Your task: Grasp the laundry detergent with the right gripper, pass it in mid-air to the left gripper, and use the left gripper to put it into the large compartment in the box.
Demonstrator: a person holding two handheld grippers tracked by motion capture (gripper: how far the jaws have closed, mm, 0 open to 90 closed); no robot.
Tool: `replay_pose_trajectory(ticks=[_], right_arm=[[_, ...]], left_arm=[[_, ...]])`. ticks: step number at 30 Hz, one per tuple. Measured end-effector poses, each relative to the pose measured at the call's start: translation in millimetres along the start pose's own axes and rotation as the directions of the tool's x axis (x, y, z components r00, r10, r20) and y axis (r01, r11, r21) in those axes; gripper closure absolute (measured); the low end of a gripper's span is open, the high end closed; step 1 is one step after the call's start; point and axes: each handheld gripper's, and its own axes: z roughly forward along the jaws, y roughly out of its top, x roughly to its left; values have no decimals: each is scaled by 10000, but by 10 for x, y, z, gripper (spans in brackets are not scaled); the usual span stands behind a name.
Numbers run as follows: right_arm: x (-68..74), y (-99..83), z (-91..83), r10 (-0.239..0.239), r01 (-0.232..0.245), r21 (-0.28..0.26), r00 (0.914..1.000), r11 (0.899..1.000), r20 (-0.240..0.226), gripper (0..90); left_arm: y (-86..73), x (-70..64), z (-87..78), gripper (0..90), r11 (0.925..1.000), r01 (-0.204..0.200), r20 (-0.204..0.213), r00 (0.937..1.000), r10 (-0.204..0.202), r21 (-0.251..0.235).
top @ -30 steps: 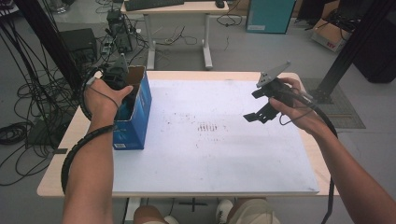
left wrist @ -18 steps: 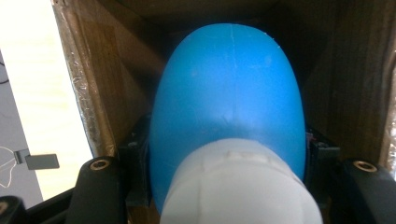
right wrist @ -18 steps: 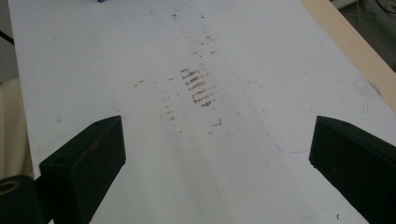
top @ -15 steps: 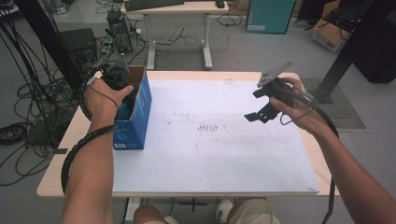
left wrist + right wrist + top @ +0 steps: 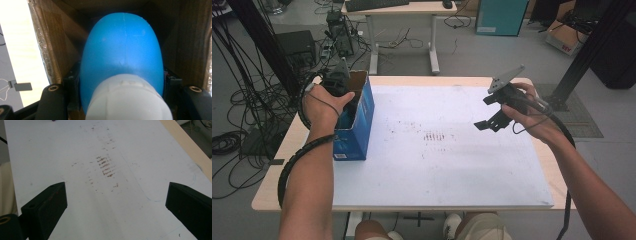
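A blue cardboard box (image 5: 359, 125) stands open-topped at the table's left side. My left gripper (image 5: 338, 81) reaches down into it from above, the hand covering most of it. In the left gripper view, that gripper (image 5: 122, 87) is shut on a rounded blue object with a white end (image 5: 122, 50), and its jaws press on both sides. The brown inner walls of the box (image 5: 62, 45) surround it. My right gripper (image 5: 487, 112) hovers over the right part of the table. In the right gripper view it (image 5: 116, 205) is wide open and holds nothing.
A white sheet (image 5: 437, 170) covers most of the wooden table (image 5: 287, 155). Brown smudges (image 5: 434, 136) mark its middle, seen as brown smudges (image 5: 106, 166) below my right gripper. Cables, a desk (image 5: 402, 7) and a teal cabinet (image 5: 498, 17) stand on the floor beyond.
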Motion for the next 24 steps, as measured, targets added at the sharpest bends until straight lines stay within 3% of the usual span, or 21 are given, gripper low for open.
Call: replay_pose_trajectory(ticks=[24], right_arm=[[-3,1,6,-54,55,111,10000,9999,-52,38]], left_arm=[[-7,-4,6,369,10000,41,12,10000,-41,-57]])
